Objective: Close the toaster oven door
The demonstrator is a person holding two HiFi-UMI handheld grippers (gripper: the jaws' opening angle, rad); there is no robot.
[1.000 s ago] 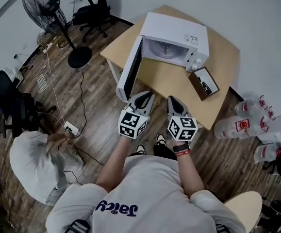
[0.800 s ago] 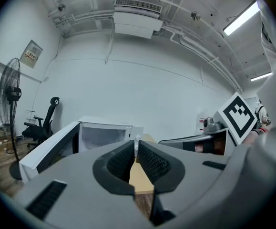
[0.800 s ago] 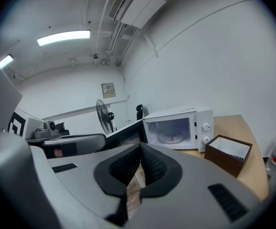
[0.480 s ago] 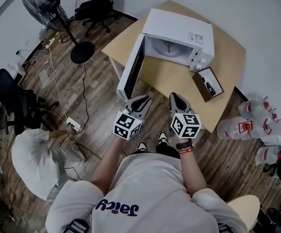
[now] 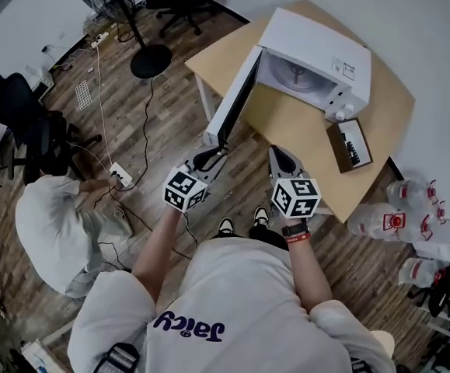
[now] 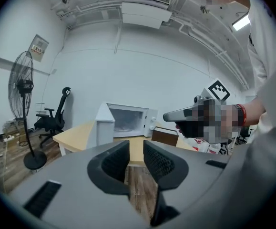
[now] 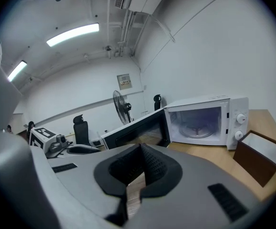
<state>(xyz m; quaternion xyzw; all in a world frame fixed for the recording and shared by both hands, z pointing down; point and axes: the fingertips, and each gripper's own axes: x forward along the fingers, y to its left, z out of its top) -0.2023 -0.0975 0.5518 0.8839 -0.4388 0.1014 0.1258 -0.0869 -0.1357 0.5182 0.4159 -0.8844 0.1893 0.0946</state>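
wood-plank floor (image 5: 170,123) of an office room, with a pale tabletop (image 5: 302,130) set near the wall. on it sits the oven (image 5: 318,49), a white box with two knobs down its right side and a round glass plate inside. its door (image 5: 236,103), dark glass in a white frame and hinged at the left, stands wide open, swung out past the tabletop's front edge. a person stands short of it with a tool in each hand, neither touching anything. the left tool (image 5: 211,156) points toward the door's free end; its jaws are opening, with a narrow gap between the pads and nothing in it. the right tool (image 5: 279,158) is clenched and empty, hovering near the tabletop's edge. likely risks: the oven looks light and sits loose, so a hard shove on the door could slide it along the tabletop or slam the door. the glass looks slick, so a tool tip could skid off it. a small brown box (image 5: 351,144) lies just beside the oven's knob side and could be knocked. cables (image 5: 123,173) trail on the floor to the person's left, a trip hazard when stepping in.
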